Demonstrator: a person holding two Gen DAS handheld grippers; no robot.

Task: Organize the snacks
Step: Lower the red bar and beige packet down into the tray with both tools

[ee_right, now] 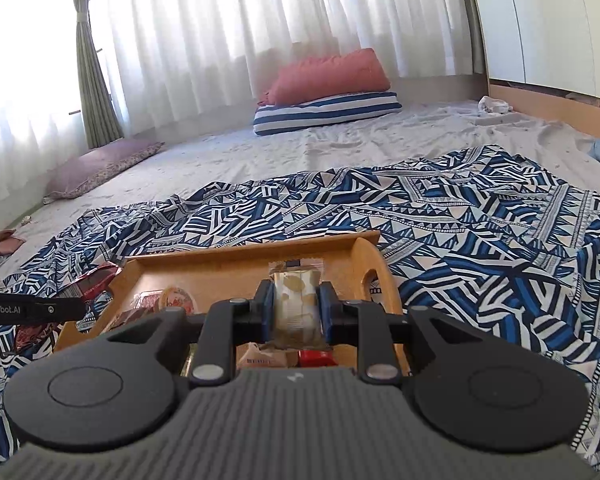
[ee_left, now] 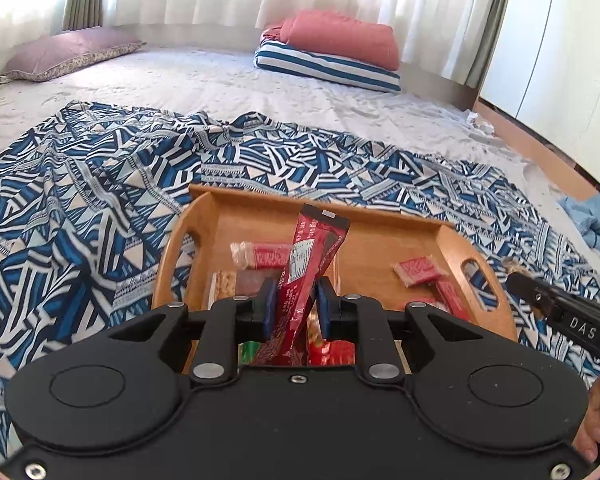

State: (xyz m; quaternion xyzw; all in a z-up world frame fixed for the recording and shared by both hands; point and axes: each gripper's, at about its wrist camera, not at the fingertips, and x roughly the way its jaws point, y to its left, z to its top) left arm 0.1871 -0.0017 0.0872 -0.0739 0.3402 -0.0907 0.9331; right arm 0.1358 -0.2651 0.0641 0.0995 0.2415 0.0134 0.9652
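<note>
- The left gripper point(ee_left: 296, 308), black with blue pads, has its jaws clamped tight on a long dark red foil snack bar wrapper point(ee_left: 306, 264). The bar sticks up past the fingertips, leaning to the right, right above the tray.
- The right gripper point(ee_right: 297, 308), the one with the grey ribbed body, is pinched closed on a small cream-coloured snack packet with a clear crimped top point(ee_right: 296, 300), held upright over the right part of the tray.
- The rectangular wooden tray with cut-out handles point(ee_left: 384, 240) sits on a blue, white and black geometric-print cloth point(ee_left: 100, 184) spread over a pale bed sheet.
- Already lying in the tray: a red bar with a clear end point(ee_left: 260, 254) toward the left, a small red square pack point(ee_left: 416, 272) on the right, plus more red and green wrappers tucked under the gripper that I can't really make out.
- From the right wrist view there's also a round red-lidded cup point(ee_right: 177, 300) in the tray's left part, and another red wrapper point(ee_right: 92, 284) on the cloth just outside the tray's left end.
- Far back: a pink folded blanket on a blue-and-white striped cushion point(ee_left: 328, 66), and a mauve pillow point(ee_left: 68, 52) off to the left.
</note>
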